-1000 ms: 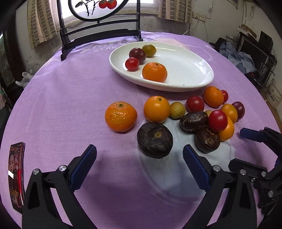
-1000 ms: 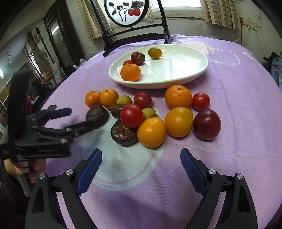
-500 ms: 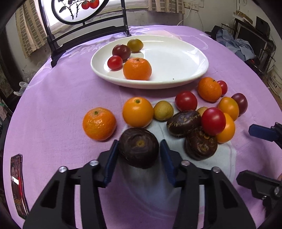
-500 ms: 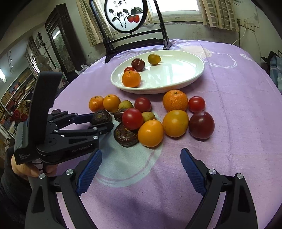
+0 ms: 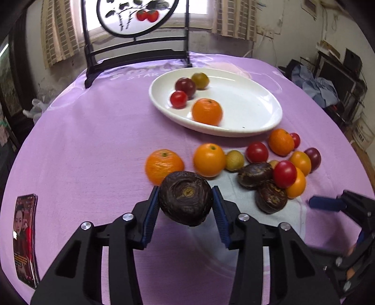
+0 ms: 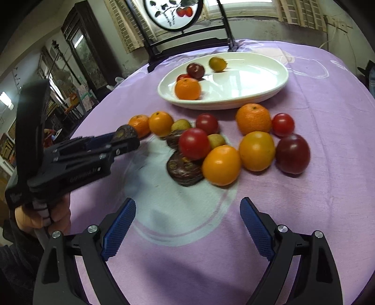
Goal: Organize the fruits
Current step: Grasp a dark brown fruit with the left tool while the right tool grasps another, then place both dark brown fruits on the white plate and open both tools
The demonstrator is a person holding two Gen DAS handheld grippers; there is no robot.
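My left gripper [image 5: 185,206] is shut on a dark wrinkled passion fruit [image 5: 185,198] and holds it above the purple cloth; it also shows in the right wrist view [image 6: 124,134]. The white oval plate [image 5: 253,110] at the back holds an orange [image 5: 207,111], two tomatoes and a greenish fruit. A pile of oranges, tomatoes and two more dark passion fruits [image 5: 270,196] lies in front of the plate. My right gripper [image 6: 187,228] is open and empty, low over the cloth in front of the pile [image 6: 221,164].
A phone [image 5: 25,241] lies at the left edge of the round table. A dark chair with a painted round panel [image 5: 138,16] stands behind the plate. Clutter and a monitor stand to the far right.
My left gripper moved in, shut on the dark passion fruit and lifted it off the cloth. My right gripper stayed open and moved a little closer to the pile.
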